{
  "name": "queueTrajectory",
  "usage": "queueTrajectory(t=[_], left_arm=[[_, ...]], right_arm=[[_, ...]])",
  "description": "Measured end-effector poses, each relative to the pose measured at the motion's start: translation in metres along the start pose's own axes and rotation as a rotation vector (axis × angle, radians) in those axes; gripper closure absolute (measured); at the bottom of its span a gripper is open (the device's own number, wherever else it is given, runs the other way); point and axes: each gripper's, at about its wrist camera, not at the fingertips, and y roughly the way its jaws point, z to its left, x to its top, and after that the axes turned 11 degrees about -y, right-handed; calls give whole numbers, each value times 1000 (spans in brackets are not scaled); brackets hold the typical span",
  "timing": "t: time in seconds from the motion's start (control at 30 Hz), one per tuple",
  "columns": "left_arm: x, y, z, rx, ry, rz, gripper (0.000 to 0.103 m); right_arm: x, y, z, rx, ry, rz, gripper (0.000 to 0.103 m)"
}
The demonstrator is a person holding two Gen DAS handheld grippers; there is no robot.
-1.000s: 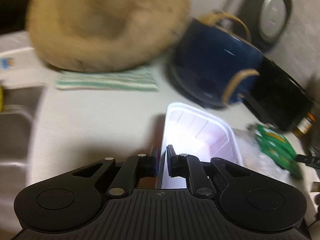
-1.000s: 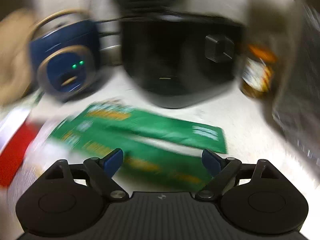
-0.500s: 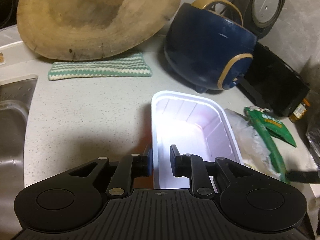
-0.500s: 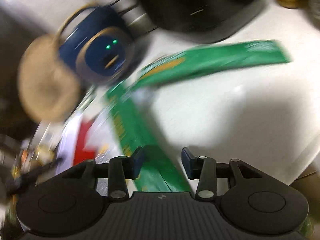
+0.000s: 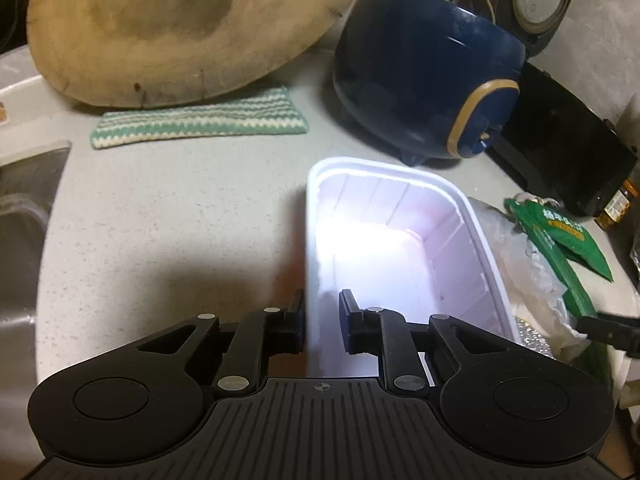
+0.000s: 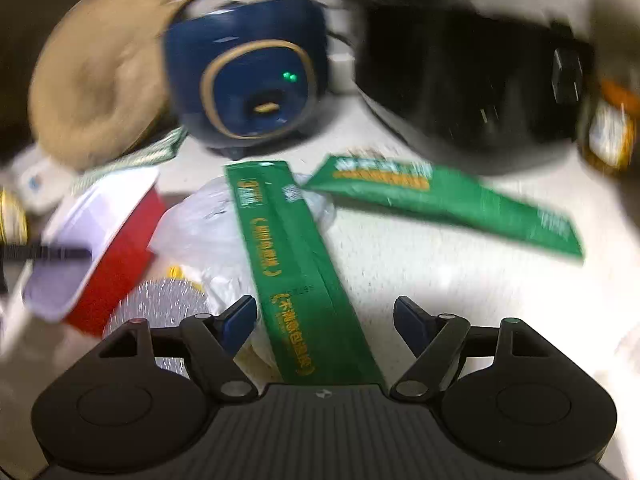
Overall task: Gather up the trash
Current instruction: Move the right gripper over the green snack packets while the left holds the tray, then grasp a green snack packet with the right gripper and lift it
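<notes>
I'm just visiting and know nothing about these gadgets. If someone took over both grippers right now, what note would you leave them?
Left gripper: its jaws straddle the near wall of the white tub and have just been closing. A gap still shows, so it has no firm grip.
Right gripper: open, its jaws have just been opening. It holds nothing, and the long green packet lies beneath it.
Trash: a second green packet and a clear plastic bag lie on the counter beside the tub.
Done: nothing collected; the tub looks empty.
Left: grip the tub, then put the packets and bag in it.
</notes>
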Motion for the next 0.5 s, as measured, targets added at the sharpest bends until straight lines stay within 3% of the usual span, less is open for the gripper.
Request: queueTrajectory(t=[0.1, 0.17, 0.2, 0.27, 0.37, 0.5], left_arm=[[3, -7, 11, 1, -47, -27, 85], [6, -8, 17, 1, -69, -34, 85], [7, -8, 18, 0, -74, -35, 85], [8, -6, 18, -4, -81, -37, 85], [8, 1, 13, -12, -66, -19, 84], [7, 9, 9, -16, -64, -4, 84]], right_arm=[[-4, -2, -8, 152, 143, 35, 27], [-7, -9, 1, 287, 158, 40, 27], [-8, -14, 8, 313, 141, 34, 27], [-6, -26, 23, 279, 63, 1, 27], [-2, -31, 34, 149, -16, -37, 27], [2, -13, 20, 125, 89, -13, 27]])
